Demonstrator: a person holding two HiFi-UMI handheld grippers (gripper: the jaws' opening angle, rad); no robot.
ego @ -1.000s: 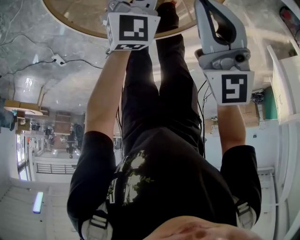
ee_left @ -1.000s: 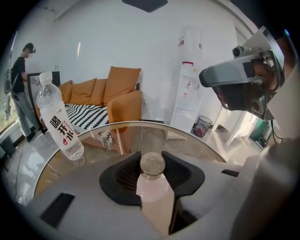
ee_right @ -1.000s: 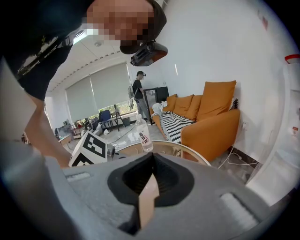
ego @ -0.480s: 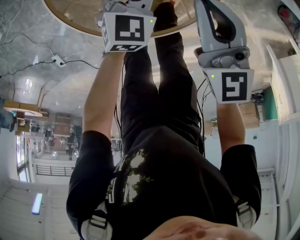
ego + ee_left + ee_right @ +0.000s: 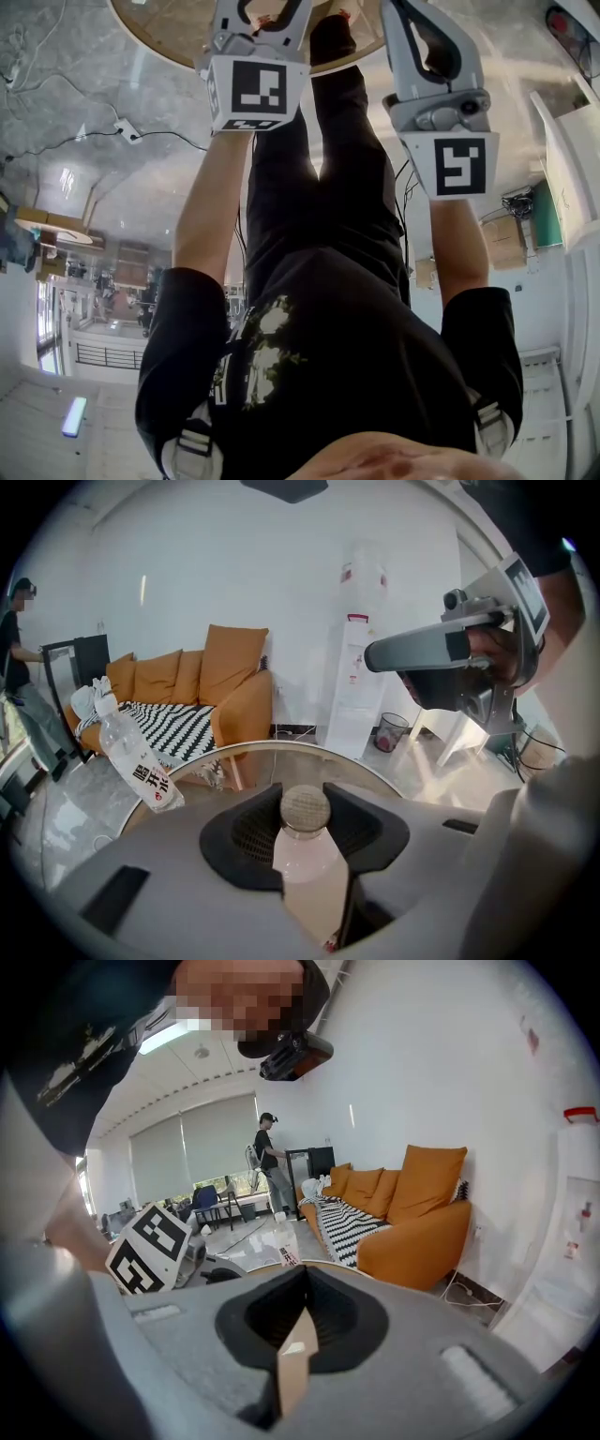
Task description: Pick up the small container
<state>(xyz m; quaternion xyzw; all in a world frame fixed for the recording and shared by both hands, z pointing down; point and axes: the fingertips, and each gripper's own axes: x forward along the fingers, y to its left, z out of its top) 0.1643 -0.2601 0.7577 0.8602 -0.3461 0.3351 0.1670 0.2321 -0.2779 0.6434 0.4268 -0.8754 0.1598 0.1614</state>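
The small pale-pink, bottle-shaped container [image 5: 309,869] with a round, textured beige cap sits upright between the black padded jaws of the left gripper [image 5: 307,829]. The jaws are part-way apart and close on its sides just below the cap. Its lower end is hidden behind the gripper's grey body.

In the left gripper view the brownish top of a round table [image 5: 260,761] spreads out beyond the cap at twelve o'clock. At ten o'clock from the container, near the table's edge, is a clear plastic water bottle [image 5: 131,757] with a white label printed in red and black; it looks tilted, and it is well apart from the jaws. Past it, at eleven o'clock, stands an orange sofa [image 5: 234,682] with a black-and-white striped blanket [image 5: 178,728] draped over its seat. A tall white unit [image 5: 361,686] stands against the wall at about one o'clock, with a small dark waste bin [image 5: 391,731] just beside its foot.

The right gripper [image 5: 304,1283] shows at two o'clock in that view, clear of the container. In its own view the jaws are drawn together and grip nothing. A thin tan strip shows along the seam, and I cannot tell what it is. In the right gripper view a person [image 5: 267,1162] stands far off at twelve o'clock, near the windows.
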